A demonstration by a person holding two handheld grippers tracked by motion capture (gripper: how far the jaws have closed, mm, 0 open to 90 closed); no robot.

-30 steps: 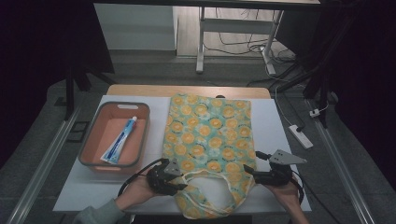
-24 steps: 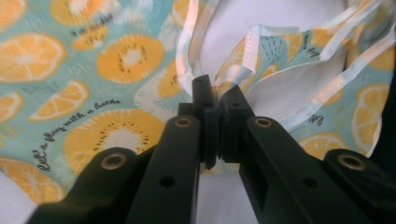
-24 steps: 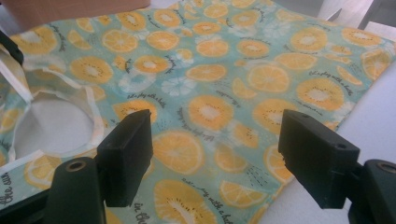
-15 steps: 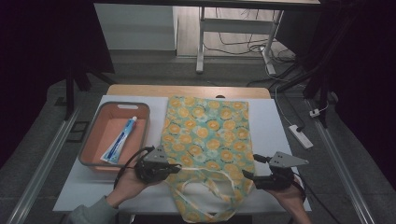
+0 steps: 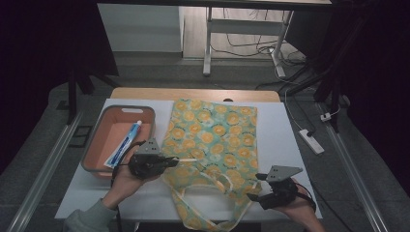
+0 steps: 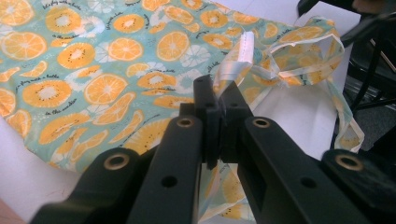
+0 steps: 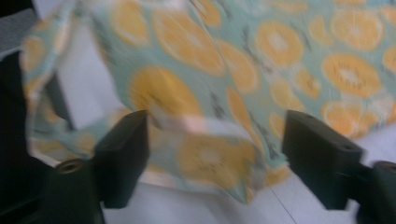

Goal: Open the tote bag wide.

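Note:
A tote bag [image 5: 212, 140] printed with orange slices lies flat on the white table [image 5: 300, 125], its handles toward me. My left gripper [image 5: 180, 159] is raised at the bag's near left edge, shut on a pale handle strap [image 6: 243, 51]. In the left gripper view the jaws [image 6: 219, 100] are pressed together on that strap. My right gripper [image 5: 258, 186] is at the bag's near right corner. Its jaws have just been closing a little but still stand wide apart in the right gripper view [image 7: 219, 140], with the bag's blurred hem [image 7: 205, 126] between them.
An orange tray [image 5: 96, 150] at the left holds a toothpaste tube [image 5: 126, 142]. A white power strip [image 5: 312, 141] lies on the floor past the table's right edge. The bag's lower handle loop [image 5: 217, 220] hangs over the near table edge.
My left gripper has shut on the handle strap and moved left and up, pulling the bag's near edge with it. The right hand has shifted slightly toward the near edge.

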